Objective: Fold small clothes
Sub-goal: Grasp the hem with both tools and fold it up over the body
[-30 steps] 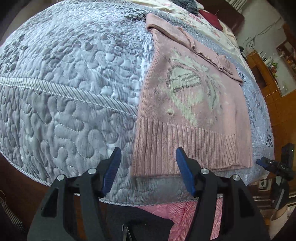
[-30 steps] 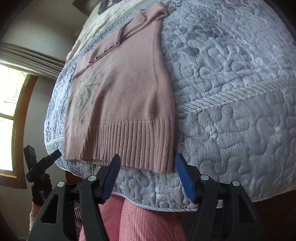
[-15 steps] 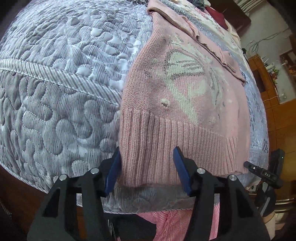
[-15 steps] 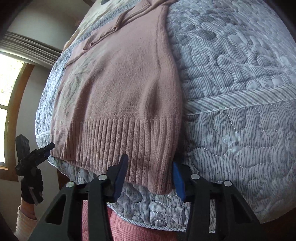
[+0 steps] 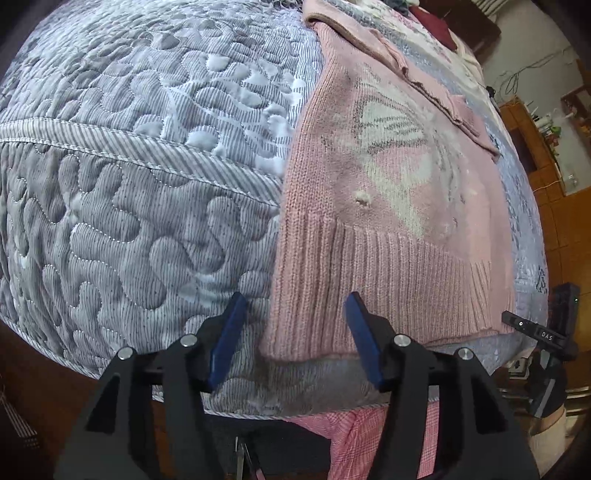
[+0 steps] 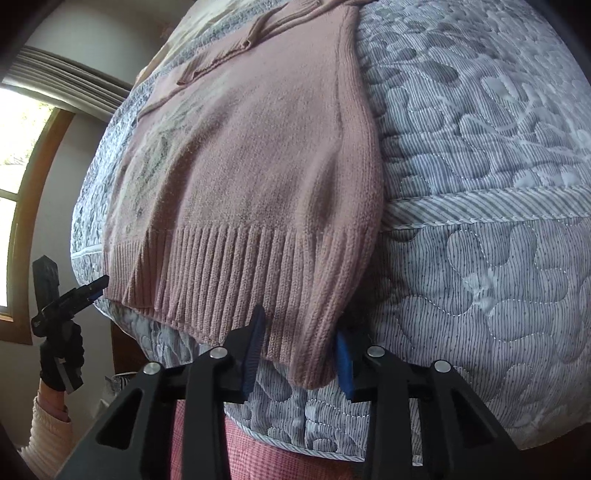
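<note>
A pink knit sweater [image 5: 388, 184] with a pale butterfly motif lies flat on the grey quilted bed [image 5: 129, 184], its ribbed hem hanging over the near edge. My left gripper [image 5: 295, 339] is open, and the hem's left corner lies between its blue pads without touching them. In the right wrist view the sweater [image 6: 258, 166] shows its plain right side. My right gripper [image 6: 299, 354] straddles the hem's right corner, its jaws partly narrowed and both pads against the knit. Each view catches the other gripper at its edge, the right one [image 5: 535, 332] and the left one [image 6: 70, 299].
Quilt [image 6: 480, 147] spreads wide on the outer side of each gripper. A dark red garment [image 5: 432, 18] lies at the bed's far end. A wooden cabinet [image 5: 546, 155] stands to the right, and a window [image 6: 14, 184] is on the left. Pink checked trousers [image 5: 369, 435] are just below the bed edge.
Both grippers have come in close to the hem from below the bed edge. The right jaws have narrowed around the right corner. The left gripper slid left, so the left corner lies between its pads.
</note>
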Demonstrator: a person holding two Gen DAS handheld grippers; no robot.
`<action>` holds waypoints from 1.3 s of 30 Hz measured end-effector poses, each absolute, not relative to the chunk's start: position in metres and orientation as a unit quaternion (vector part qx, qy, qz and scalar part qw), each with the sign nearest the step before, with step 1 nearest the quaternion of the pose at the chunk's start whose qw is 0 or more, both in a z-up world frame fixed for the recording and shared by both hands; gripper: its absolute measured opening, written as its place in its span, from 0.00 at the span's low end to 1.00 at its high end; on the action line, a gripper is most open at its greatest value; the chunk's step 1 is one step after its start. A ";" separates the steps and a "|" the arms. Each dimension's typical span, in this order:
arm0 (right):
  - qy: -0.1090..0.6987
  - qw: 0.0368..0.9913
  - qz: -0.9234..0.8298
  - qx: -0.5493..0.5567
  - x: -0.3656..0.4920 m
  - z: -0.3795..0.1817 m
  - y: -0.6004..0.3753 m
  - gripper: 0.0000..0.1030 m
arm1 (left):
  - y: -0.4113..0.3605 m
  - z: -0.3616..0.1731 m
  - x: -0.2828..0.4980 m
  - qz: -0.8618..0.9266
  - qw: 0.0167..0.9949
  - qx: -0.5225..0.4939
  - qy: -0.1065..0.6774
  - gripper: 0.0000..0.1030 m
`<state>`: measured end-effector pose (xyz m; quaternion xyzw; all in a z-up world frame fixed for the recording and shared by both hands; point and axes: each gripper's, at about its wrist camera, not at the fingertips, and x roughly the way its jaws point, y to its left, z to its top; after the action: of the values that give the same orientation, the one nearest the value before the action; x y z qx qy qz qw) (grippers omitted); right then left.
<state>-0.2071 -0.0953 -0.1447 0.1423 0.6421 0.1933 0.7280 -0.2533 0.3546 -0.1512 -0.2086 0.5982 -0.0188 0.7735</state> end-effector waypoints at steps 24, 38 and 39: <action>0.520 0.723 0.282 0.357 -0.124 -0.053 -0.170 0.08 | 0.387 -0.061 -0.166 -0.115 0.815 -0.351 0.446 0.05; 0.581 0.682 0.198 0.398 0.030 -0.137 -0.165 0.23 | 0.408 -0.126 -0.033 -0.043 0.796 -0.355 0.489 0.10; 0.575 0.683 0.199 0.404 0.032 -0.138 -0.168 0.27 | 0.412 -0.129 -0.032 -0.043 0.790 -0.370 0.488 0.11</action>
<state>0.0322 -0.1675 -0.1385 0.4045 0.5748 0.1989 0.6830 -0.0318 0.4122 -0.1291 -0.3697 0.4878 -0.0429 0.7897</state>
